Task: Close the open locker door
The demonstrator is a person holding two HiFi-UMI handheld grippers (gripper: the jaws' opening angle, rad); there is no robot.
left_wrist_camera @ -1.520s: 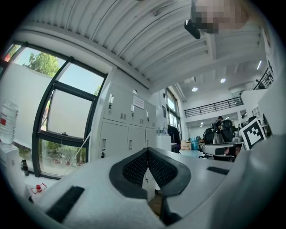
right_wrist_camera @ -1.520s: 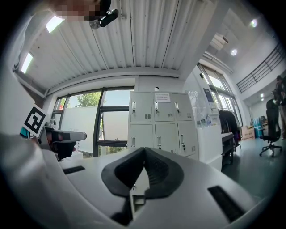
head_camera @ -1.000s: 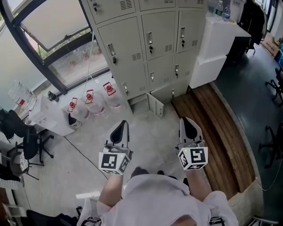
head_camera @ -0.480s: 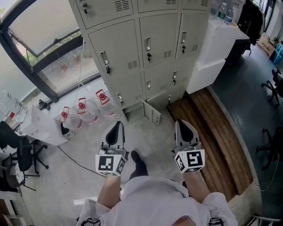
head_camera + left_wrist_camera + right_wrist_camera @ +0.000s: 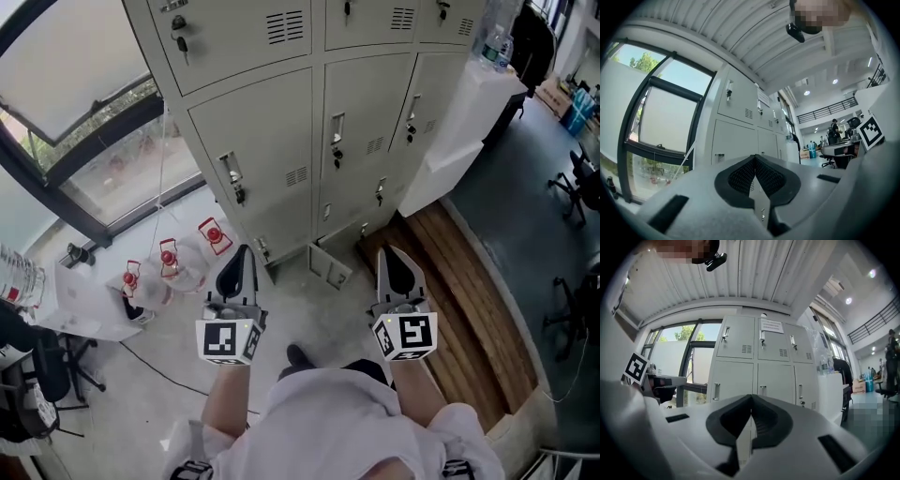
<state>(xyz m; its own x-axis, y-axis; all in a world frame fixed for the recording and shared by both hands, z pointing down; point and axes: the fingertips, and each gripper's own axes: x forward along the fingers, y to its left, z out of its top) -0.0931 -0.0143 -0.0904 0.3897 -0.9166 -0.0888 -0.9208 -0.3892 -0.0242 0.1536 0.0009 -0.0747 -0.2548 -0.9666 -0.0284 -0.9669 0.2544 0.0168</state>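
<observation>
Grey steel locker door (image 5: 333, 269) stands ajar in the bottom row of the lockers (image 5: 272, 141), ahead between your left gripper (image 5: 240, 258) and right gripper (image 5: 392, 261), both shut and empty; you're on approach, so next crouch and push it flush.

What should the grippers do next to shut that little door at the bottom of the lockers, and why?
Probably step closer and lower the right gripper toward the open locker door. It hangs ajar in the bottom row of the lockers, near the floor, ahead of the gripper and untouched. The jaws are shut and empty, so it could push.
</observation>
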